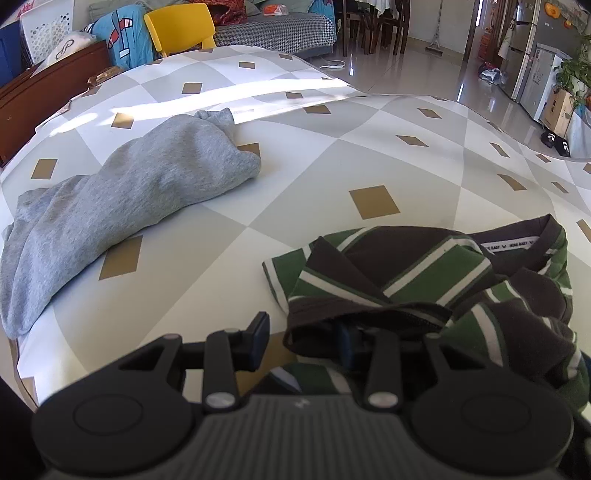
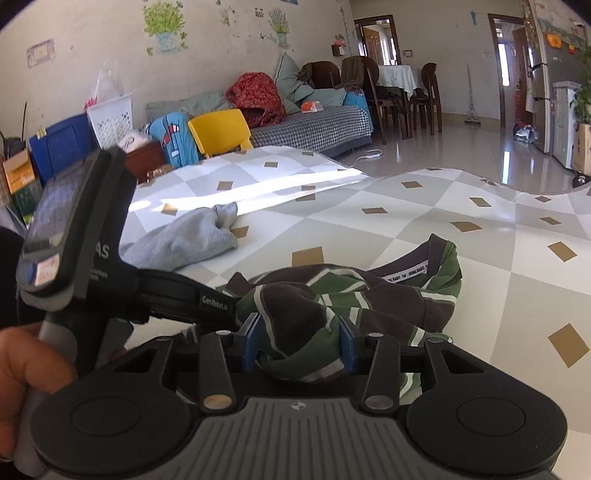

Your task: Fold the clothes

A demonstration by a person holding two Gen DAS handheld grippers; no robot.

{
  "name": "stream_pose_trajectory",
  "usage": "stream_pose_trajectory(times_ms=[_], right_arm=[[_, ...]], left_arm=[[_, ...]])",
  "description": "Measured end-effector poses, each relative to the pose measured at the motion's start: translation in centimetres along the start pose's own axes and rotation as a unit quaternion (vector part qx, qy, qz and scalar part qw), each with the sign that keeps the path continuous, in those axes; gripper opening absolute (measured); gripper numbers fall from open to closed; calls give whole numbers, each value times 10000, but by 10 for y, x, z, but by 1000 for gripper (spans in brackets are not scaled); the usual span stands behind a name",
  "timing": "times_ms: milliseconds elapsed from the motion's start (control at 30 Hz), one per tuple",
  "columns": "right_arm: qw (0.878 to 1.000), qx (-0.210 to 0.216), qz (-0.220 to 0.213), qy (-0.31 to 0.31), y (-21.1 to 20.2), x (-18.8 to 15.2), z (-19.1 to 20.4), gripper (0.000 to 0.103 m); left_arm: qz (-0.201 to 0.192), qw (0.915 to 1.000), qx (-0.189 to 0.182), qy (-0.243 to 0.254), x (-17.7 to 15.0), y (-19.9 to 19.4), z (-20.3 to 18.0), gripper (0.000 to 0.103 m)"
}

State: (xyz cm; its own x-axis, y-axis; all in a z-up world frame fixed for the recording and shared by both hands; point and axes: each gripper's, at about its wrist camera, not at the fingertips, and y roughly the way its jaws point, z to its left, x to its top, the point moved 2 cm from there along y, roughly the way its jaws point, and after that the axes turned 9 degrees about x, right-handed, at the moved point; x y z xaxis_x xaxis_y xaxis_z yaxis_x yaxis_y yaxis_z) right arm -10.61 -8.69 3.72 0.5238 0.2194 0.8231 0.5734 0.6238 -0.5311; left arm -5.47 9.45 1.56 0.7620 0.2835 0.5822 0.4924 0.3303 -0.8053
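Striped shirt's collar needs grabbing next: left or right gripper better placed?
Probably right: the right gripper straddles the striped shirt, with the collar just ahead. The left gripper sits at the far hem, one finger under fabric.

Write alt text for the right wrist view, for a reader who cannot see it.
A crumpled green, brown and white striped shirt bunches between the right gripper's fingers on a diamond-patterned tablecloth. A grey garment lies beyond; the left gripper juts in from the left.

Garments: two, one striped shirt (image 1: 436, 266), one grey sweatshirt (image 1: 122, 206); one yellow chair (image 1: 179, 27).
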Motion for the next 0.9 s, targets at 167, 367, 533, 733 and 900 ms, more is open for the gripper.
stream_pose_trajectory(times_ms=[167,367,533,733,900], right_arm=[[9992,-222,-29,318,-3,-2,-17,8],[9945,-669,-355,718,-19,4,-36,7],[9897,-955,-522,924,-29,7,-48,7],[9805,-1142,-545,1504,-36,2,-68,6],[9702,-1229,-758,1945,-52,0,-81,9]], left_arm=[[25,9997,53,-233,3,2,6,48],[-22,9993,144,-349,6,2,12,56],[-213,9995,170,-189,7,-4,7,68],[-205,9996,31,-166,7,-6,5,71],[-154,9997,92,-190,6,-5,6,71]])
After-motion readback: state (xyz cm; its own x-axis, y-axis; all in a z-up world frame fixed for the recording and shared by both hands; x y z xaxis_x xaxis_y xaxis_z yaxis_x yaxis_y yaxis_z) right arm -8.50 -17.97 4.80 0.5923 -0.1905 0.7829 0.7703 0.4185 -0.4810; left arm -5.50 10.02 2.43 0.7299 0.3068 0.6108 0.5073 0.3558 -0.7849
